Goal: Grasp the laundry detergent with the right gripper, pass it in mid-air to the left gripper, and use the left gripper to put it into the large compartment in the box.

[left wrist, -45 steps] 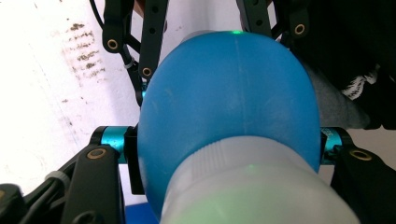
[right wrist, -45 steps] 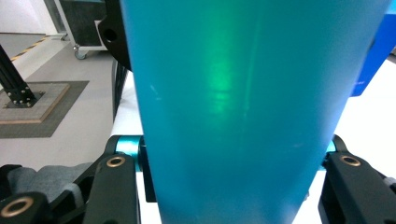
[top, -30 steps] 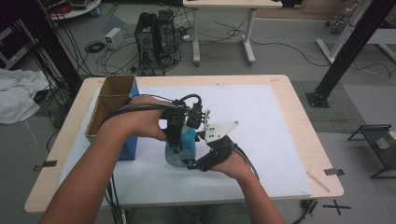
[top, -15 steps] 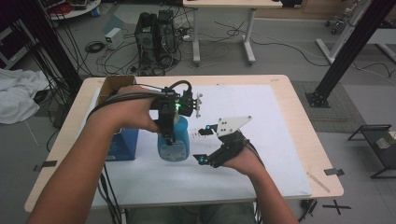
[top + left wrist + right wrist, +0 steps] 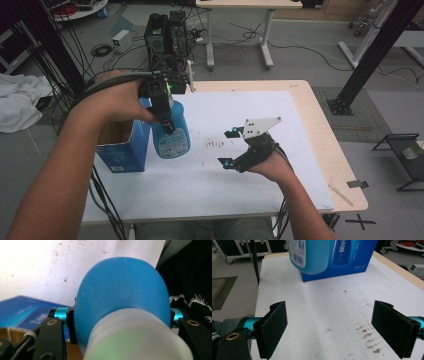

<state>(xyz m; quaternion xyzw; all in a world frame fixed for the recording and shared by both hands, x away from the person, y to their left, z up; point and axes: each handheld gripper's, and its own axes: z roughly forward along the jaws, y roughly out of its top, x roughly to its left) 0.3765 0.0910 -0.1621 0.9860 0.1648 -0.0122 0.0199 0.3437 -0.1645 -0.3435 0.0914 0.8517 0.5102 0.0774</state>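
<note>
A translucent blue bottle (image 5: 172, 134) with a pale cap hangs above the white sheet, just right of an open blue box (image 5: 121, 149). My left gripper (image 5: 165, 102) is shut on its upper part from above. In the left gripper view the bottle (image 5: 120, 287) bulges between the two jaws of the left gripper (image 5: 122, 315). My right gripper (image 5: 228, 147) hovers to the bottle's right. Its jaws have just been opening and nothing is between them. In the right gripper view the right gripper (image 5: 334, 327) looks past its wide-apart pads (image 5: 274, 327) at the bottle (image 5: 312, 255) and box (image 5: 352, 260).
A white sheet (image 5: 240, 185) with dark smudges (image 5: 216, 144) covers the wooden table (image 5: 320, 130). The box stands near the left edge, its top open. Beyond the table are cables, equipment (image 5: 167, 35) and another table's legs. A black post (image 5: 370, 55) stands to the right.
The right gripper let go of the bottle, opened and drew back to the right. The left gripper lifted the bottle up and leftward, close to the box.
</note>
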